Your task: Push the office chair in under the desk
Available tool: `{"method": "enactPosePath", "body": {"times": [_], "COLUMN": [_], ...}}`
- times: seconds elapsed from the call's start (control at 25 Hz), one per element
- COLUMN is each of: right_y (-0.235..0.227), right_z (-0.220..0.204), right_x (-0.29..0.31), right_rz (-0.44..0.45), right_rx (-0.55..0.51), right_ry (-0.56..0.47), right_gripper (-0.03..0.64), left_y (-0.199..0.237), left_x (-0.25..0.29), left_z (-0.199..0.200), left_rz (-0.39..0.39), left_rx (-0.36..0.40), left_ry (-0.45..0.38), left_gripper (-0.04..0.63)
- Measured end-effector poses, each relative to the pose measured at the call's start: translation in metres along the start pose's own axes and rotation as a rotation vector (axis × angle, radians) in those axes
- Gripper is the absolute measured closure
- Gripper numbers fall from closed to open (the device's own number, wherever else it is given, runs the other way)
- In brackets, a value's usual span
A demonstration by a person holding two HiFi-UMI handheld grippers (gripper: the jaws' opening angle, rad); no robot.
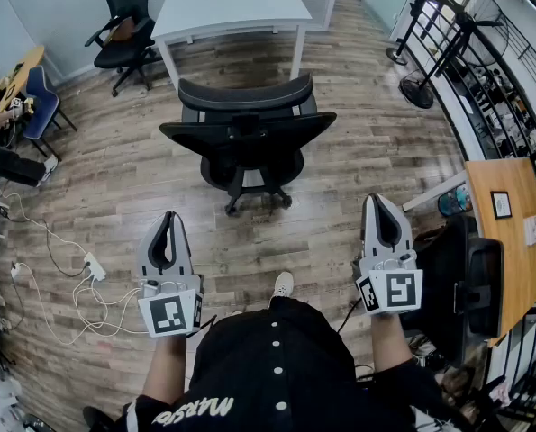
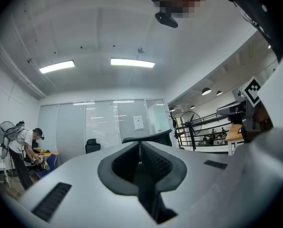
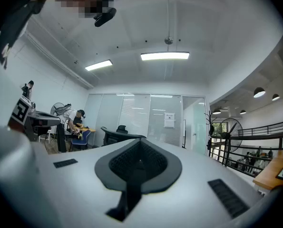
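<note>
The office chair [image 1: 248,138], black with a mesh back, a curved headrest and a five-star castor base, stands in the open floor ahead of the person. Its back faces them and its seat points toward the white rectangular desk [image 1: 231,3]. It is near the desk's front edge but not under it.

The left gripper [image 1: 168,221] and the right gripper [image 1: 378,205] are both held level at the person's sides. Each has its jaws pressed together on nothing, and both are well short of the chair.

The chair likely rolls readily on its castors, and it also swivels on its column. A shove to one side of the back would probably spin the seat rather than drive it forward. The mesh panel looks soft and would give under a point load, and the headrest may tilt on its bracket. The rigid upper rim of the backrest, one closed gripper at each end, looks the soundest place to bear. Its weight seems moderate, so a steady push should do.

The wood-look plank floor [image 1: 367,151] is smooth and bare between person and chair. White cables and a power strip [image 1: 94,265] lie off to the left, clear of the path. The gap between the desk's legs looks wide enough for the seat. Elsewhere there is a second black chair [image 1: 123,25] beyond the desk's left corner. A standing fan [image 1: 421,88] and a black railing [image 1: 506,57] are on the right, with a wooden tabletop [image 1: 511,241] below them.
</note>
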State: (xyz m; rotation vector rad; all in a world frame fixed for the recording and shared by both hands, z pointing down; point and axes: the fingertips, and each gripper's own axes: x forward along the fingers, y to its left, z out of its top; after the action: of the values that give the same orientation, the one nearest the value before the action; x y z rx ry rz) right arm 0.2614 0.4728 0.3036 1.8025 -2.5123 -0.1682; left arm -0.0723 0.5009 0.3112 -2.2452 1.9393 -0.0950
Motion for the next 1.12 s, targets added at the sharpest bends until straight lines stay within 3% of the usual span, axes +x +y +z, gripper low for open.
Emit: {"method": "enactPosePath", "body": {"times": [0.44, 0.84, 0.92, 0.96, 1.04, 1.12], "right_y": [0.004, 0.016, 0.018, 0.018, 0.02, 0.021], "right_z": [0.003, 0.006, 0.006, 0.005, 0.003, 0.002], "right_x": [0.009, 0.014, 0.016, 0.017, 0.02, 0.023], "right_rz": [0.017, 0.101, 0.117, 0.127, 0.149, 0.164], "right_rx": [0.034, 0.08, 0.083, 0.081, 0.071, 0.063], "right_ry": [-0.01, -0.063, -0.063, -0.059, -0.053, -0.052], "right_gripper": [0.589, 0.584, 0.557, 0.508, 0.431, 0.319], "left_y": [-0.001, 0.0, -0.004, -0.005, -0.007, -0.009], "left_x": [0.009, 0.007, 0.01, 0.011, 0.014, 0.017], "left_z": [-0.001, 0.001, -0.003, -0.004, -0.006, -0.008], "left_rz": [-0.009, -0.018, -0.038, -0.043, -0.048, -0.052], "left_rx": [-0.005, 0.002, -0.008, -0.006, 0.008, 0.02], "left_ry": [0.012, 0.014, 0.037, 0.045, 0.052, 0.066], "left_gripper": [0.568, 0.564, 0.445, 0.381, 0.353, 0.269]}}
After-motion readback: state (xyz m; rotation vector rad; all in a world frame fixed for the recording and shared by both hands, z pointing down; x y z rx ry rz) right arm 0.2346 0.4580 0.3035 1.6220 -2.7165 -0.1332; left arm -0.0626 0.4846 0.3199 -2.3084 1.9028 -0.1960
